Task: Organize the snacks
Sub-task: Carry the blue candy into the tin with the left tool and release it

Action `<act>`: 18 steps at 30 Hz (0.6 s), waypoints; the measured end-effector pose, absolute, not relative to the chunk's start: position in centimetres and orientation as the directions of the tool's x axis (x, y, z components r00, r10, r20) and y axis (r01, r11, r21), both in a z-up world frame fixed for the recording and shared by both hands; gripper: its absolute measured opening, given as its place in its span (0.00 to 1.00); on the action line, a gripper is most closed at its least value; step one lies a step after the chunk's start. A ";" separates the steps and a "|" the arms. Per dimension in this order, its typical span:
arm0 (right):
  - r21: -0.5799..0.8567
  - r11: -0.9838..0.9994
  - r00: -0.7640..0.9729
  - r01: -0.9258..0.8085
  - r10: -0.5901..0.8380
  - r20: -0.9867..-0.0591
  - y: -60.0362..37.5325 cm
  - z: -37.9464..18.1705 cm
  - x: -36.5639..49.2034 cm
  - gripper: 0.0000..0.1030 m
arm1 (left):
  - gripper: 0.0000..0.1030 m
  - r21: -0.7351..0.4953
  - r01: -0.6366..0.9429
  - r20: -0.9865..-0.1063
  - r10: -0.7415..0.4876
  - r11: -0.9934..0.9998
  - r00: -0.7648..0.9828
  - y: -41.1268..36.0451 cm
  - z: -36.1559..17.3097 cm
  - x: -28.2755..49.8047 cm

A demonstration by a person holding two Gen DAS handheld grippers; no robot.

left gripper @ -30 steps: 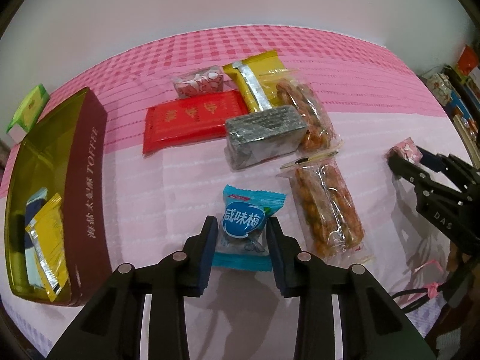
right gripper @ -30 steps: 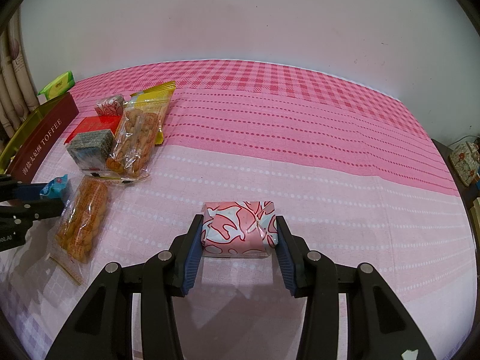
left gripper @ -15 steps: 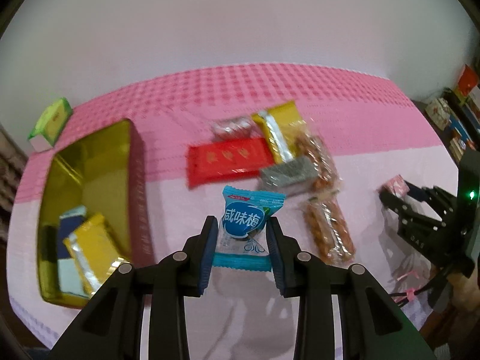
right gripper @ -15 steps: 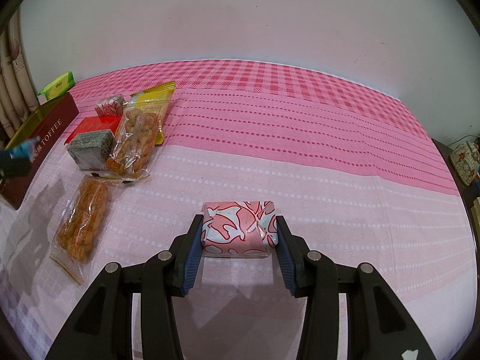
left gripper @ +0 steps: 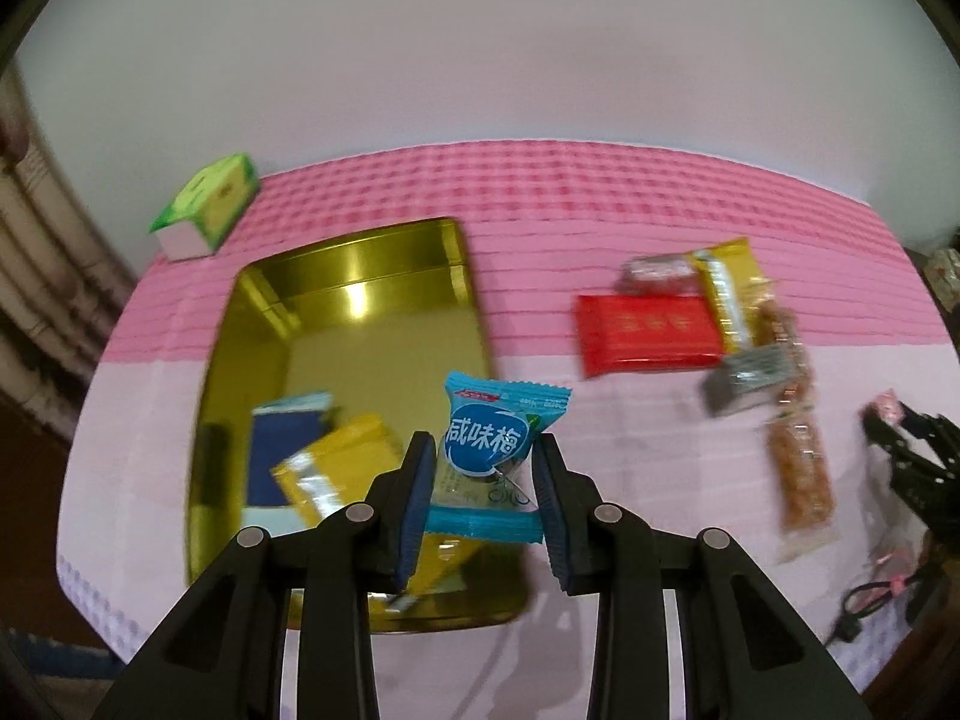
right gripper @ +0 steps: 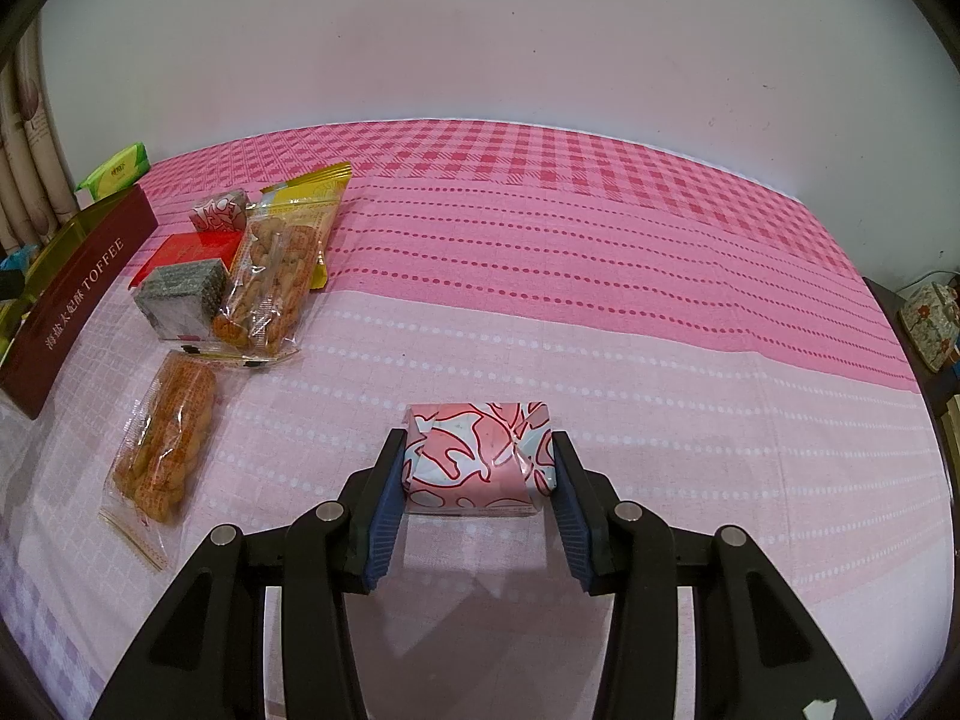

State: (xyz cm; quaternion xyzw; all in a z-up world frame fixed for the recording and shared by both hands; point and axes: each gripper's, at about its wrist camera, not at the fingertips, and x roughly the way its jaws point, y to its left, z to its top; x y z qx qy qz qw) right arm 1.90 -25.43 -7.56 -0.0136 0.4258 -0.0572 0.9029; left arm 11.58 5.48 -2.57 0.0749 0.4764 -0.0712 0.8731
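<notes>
My left gripper (left gripper: pixel 483 480) is shut on a blue candy packet (left gripper: pixel 489 456) and holds it in the air above the right part of the open gold tin (left gripper: pixel 360 276). The tin holds a dark blue packet (left gripper: pixel 282 450) and a yellow packet (left gripper: pixel 336 474). My right gripper (right gripper: pixel 477 474) is shut on a pink-and-white patterned packet (right gripper: pixel 480 459) just above the pink cloth; it shows at the right edge of the left wrist view (left gripper: pixel 900 438). The tin's maroon TOFFEE side (right gripper: pixel 78 294) shows in the right wrist view.
A cluster of snacks lies right of the tin: red packet (left gripper: pixel 645 327), yellow packet (left gripper: pixel 729 288), grey block (left gripper: pixel 753 378), two bags of fried twists (right gripper: pixel 162 426). A green box (left gripper: pixel 207 204) stands at the back left. Table edges lie near on left and right.
My left gripper has carried the blue candy packet up and left, from beside the snack cluster to over the gold tin. My right gripper has held still with its packet.
</notes>
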 end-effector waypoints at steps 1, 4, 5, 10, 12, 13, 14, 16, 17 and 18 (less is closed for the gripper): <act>-0.073 0.993 0.631 0.092 -0.115 -0.767 -25.4 -7.6 1.9 0.40 | 0.33 0.068 0.186 -0.845 -0.043 0.980 0.533 6.1 -2.8 11.7; -0.073 0.993 0.631 0.092 -0.115 -0.767 -25.4 -7.6 1.9 0.40 | 0.33 0.064 0.153 -0.851 -0.026 0.986 0.524 7.9 -3.3 12.2; -0.073 0.993 0.631 0.092 -0.115 -0.767 -25.4 -7.6 1.9 0.40 | 0.33 0.066 0.143 -0.852 -0.019 0.987 0.523 8.3 -3.5 12.2; -0.073 0.993 0.631 0.092 -0.115 -0.767 -25.5 -7.6 1.9 0.40 | 0.33 0.070 0.101 -0.863 0.009 0.992 0.505 10.5 -4.4 12.7; -0.073 0.993 0.631 0.092 -0.115 -0.767 -25.5 -7.6 1.9 0.40 | 0.33 0.065 0.087 -0.873 0.014 0.994 0.488 11.3 -4.9 13.0; -0.073 0.993 0.631 0.092 -0.115 -0.767 -25.5 -7.6 1.9 0.40 | 0.33 0.065 0.082 -0.876 0.018 0.994 0.482 11.5 -5.2 13.0; -0.074 0.993 0.631 0.092 -0.115 -0.767 -25.5 -7.6 1.9 0.40 | 0.33 0.066 0.081 -0.878 0.019 0.995 0.478 11.7 -5.3 13.2; -0.073 0.993 0.631 0.092 -0.115 -0.768 -25.5 -7.5 1.9 0.40 | 0.33 0.073 0.079 -0.882 0.027 0.994 0.471 12.0 -5.7 13.3; -0.073 0.993 0.631 0.092 -0.115 -0.768 -25.5 -7.5 1.9 0.40 | 0.33 0.075 0.080 -0.882 0.029 0.994 0.470 12.1 -5.9 13.3; -0.073 0.993 0.630 0.092 -0.115 -0.768 -25.5 -7.5 1.9 0.40 | 0.33 0.077 0.080 -0.883 0.031 0.994 0.468 12.2 -6.0 13.4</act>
